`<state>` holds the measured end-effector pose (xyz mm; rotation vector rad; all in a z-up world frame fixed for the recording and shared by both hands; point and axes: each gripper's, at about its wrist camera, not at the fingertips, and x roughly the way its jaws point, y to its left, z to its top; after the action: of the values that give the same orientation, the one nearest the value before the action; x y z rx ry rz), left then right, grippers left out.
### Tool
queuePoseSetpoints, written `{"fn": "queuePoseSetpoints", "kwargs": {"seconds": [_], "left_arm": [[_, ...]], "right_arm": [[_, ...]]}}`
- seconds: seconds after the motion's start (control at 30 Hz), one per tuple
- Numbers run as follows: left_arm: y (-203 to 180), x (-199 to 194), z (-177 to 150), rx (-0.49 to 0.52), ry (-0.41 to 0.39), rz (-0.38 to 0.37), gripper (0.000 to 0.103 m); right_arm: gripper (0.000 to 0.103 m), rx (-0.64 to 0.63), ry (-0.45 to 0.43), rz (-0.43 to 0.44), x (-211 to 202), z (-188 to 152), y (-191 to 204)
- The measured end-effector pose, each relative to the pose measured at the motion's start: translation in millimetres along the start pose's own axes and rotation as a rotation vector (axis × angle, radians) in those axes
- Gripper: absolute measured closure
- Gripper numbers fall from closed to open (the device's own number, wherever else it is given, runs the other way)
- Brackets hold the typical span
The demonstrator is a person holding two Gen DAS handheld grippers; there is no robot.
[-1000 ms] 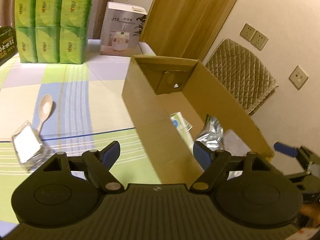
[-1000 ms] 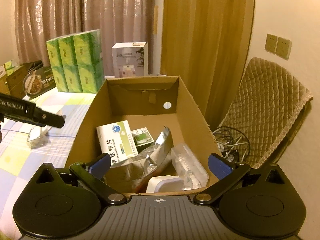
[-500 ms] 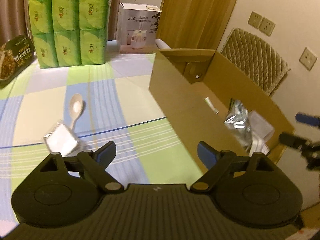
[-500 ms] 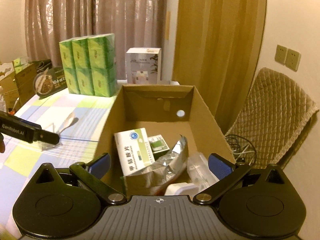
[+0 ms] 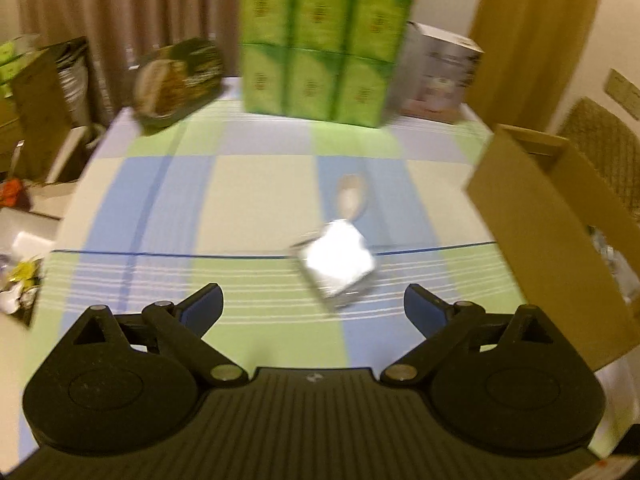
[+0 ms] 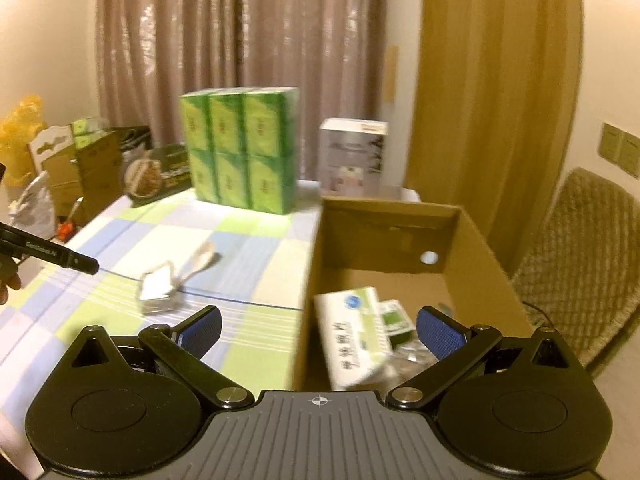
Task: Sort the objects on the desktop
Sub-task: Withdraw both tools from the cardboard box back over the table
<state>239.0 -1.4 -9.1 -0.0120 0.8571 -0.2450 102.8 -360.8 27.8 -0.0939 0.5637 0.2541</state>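
Over the last second the left gripper (image 5: 313, 309) has swung away from the cardboard box (image 5: 536, 236), which now sits off to its right, and it faces the checked tablecloth (image 5: 256, 188) — its blue-padded fingers are spread wide with nothing between them. Straight ahead of those fingers, slightly right of centre, lies a small silver-white packet (image 5: 336, 262), blurred by motion. Just beyond the packet, touching or nearly touching it, is a pale spoon (image 5: 351, 199).

The right gripper (image 6: 318, 332) has turned leftward too. Earlier it looked straight down into the box; now the near left corner of the box is between its fingers, which are also spread and empty. A white medicine carton (image 6: 352, 334) and a small green box (image 6: 394, 318) already lie inside, ahead and to the right of this gripper. The packet (image 6: 157, 290) and spoon (image 6: 200, 259) appear ahead and to its left.

This suggests the drop-off is finished and the left gripper is lining up for the packet — likely the next item to go in the box.
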Motion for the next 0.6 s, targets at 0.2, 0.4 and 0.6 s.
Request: {"fn": "queuePoseSetpoints", "kwargs": {"seconds": [0.2,0.4,0.6], "left_arm": [[21.6,-0.8,-8.6,0.017,0.010,0.033,0.007],[23.3,3.9,-9.2,0.089,0.004,0.048,0.007],[11.7,18.2,-11.4,0.265,0.010,0.054,0.007]], "right_arm": [[0.002,-0.043,0.006,0.062,10.4,4.4,31.1],[0.002,-0.073,0.017,0.107,24.3,6.5,55.1],[0.002,-0.109,0.042,0.166,42.3,2.4,78.4]]}}
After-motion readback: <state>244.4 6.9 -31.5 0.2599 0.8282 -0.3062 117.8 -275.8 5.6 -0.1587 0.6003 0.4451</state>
